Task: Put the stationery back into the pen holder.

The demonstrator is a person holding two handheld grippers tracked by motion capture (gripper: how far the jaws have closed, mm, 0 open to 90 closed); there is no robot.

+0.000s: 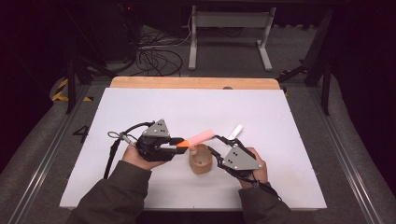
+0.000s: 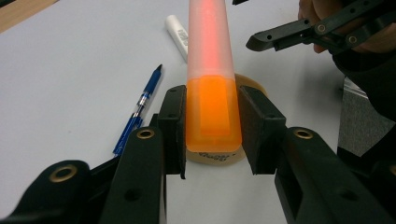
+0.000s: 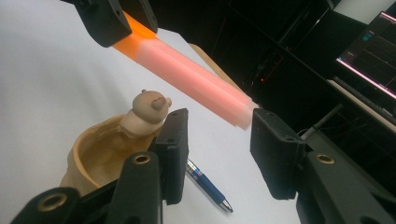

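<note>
The left gripper point(image 2: 212, 128) has its two jaws clamped on the orange end of one highlighter point(image 2: 211, 70); the pads press flat against both sides of the orange body, and the pale pink cap end runs straight on from the jaws. In the high view the left gripper point(image 1: 180, 142) holds the highlighter point(image 1: 196, 138) above the table, tilted up toward the right, with its orange end in the jaws and its pink end over the cup point(image 1: 200, 161).

The right gripper point(image 3: 219, 140) has its two jaws spread apart and grips nothing. The pink tip of the highlighter point(image 3: 187, 74) lies in the gap between them, close to the right-hand pad; whether it touches that pad cannot be told. In the high view the right gripper point(image 1: 216, 140) sits just right of the cup, with its jaws reaching up toward the pink tip.

One tan cup point(image 3: 100, 156) stands upright on the table below the highlighter, between the two grippers. Its rim carries one small bear figure point(image 3: 147, 109), just beside the right gripper's left-hand jaw.

One blue pen point(image 2: 138, 109) lies flat on the white table point(image 1: 140, 107), beyond the cup. The same pen point(image 3: 208, 184) shows between the right gripper's jaws, lower down. One white marker point(image 1: 236, 131) lies on the table near the pen, apart from the cup.

Two hands hold the grippers: the left hand point(image 1: 133, 156) and the right hand point(image 1: 257, 170).
</note>
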